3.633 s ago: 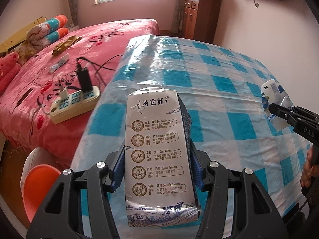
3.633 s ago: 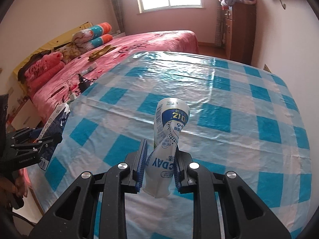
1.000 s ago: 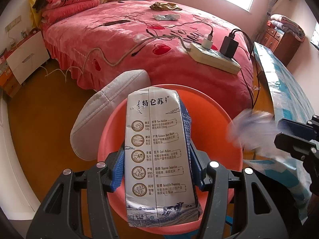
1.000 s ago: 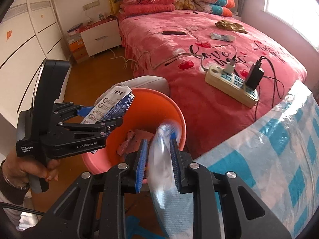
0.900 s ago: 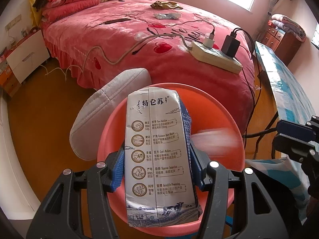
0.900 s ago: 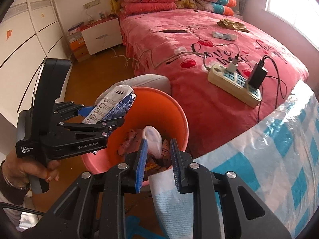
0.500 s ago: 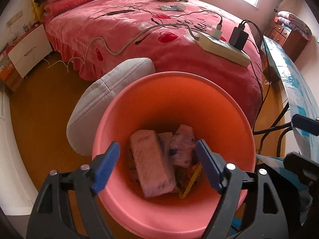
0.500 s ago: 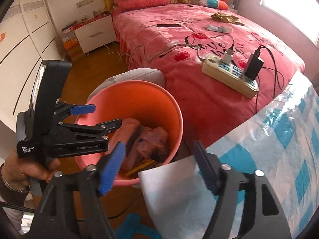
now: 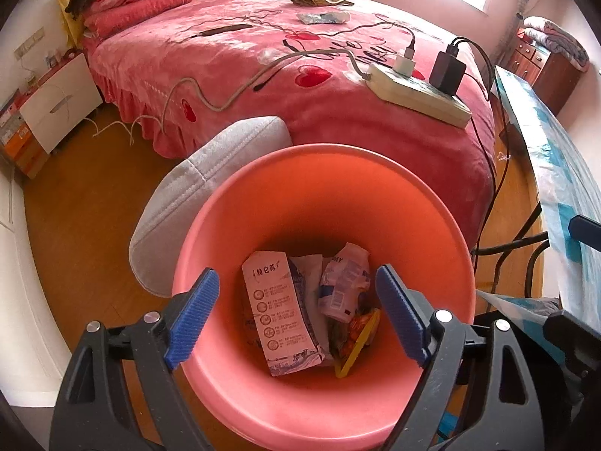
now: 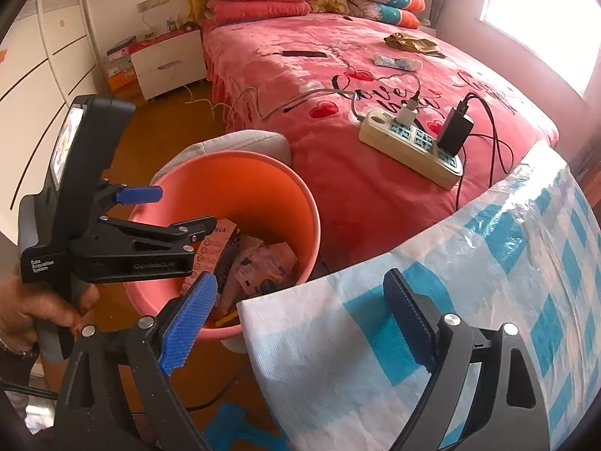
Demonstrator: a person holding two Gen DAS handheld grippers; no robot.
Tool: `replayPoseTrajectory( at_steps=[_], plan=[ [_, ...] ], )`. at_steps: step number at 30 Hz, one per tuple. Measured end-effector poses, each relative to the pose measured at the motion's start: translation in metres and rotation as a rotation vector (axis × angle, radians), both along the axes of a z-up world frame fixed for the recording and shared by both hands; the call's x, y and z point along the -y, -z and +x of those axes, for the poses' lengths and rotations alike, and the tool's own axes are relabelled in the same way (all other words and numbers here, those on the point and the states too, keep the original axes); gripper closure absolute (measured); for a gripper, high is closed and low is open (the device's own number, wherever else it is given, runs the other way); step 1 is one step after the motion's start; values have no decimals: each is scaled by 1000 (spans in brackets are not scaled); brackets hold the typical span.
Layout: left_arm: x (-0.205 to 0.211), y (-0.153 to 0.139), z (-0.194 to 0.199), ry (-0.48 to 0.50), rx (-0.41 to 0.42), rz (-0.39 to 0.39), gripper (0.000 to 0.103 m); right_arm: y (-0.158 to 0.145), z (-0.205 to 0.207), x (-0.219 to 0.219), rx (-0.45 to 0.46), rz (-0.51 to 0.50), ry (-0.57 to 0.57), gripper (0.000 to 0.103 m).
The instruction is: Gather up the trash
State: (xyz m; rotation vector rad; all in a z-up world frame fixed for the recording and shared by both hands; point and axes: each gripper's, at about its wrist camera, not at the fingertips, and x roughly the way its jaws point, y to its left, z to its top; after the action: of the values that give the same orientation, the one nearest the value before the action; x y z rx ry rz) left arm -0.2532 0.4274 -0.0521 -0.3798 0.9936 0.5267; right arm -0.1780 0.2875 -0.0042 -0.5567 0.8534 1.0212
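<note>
An orange bin (image 9: 263,195) stands on the floor beside the bed; it also shows in the right wrist view (image 10: 240,173). Inside lie a flattened white milk carton (image 9: 280,312), a crushed white yogurt bottle (image 9: 343,282) and other wrappers. My left gripper (image 9: 296,312) is open and empty right above the bin; it also shows in the right wrist view (image 10: 172,218). My right gripper (image 10: 296,319) is open and empty, over the corner of the blue-checked table (image 10: 488,282) next to the bin.
A pink bed (image 9: 300,60) with a power strip (image 9: 417,90) and cables stands behind the bin. A grey cushion (image 9: 195,188) leans against the bin. A white nightstand (image 10: 165,60) stands by the far wall. The floor is wood.
Both grippers opened: the milk carton dropped from the left and the bottle from the right into the bin. Both now lie among the trash.
</note>
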Motion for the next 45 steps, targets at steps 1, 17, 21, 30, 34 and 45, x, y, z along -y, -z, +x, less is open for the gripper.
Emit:
replayPoseTrajectory(
  at_steps=[1,17,21,30,34,45],
  plan=[
    [1,-1,1,1,0,5,16,-1,0,1,3,1,3,13],
    [23,-26,20,44,10,94,13,-12,15,39,-18,64,97,12],
    [30,-32,25,52,20,112,13,-15,20,49,-22,75,116,12],
    [43,-51,32,69,75,141,12,-19,33,76,-36,115,181,12],
    [55,-63,37,82,88,192,7,-22,38,92,-40,137,217,12],
    [96,-93,55,153,163,218,6,-25,51,141,-29,194,320,12]
  ],
)
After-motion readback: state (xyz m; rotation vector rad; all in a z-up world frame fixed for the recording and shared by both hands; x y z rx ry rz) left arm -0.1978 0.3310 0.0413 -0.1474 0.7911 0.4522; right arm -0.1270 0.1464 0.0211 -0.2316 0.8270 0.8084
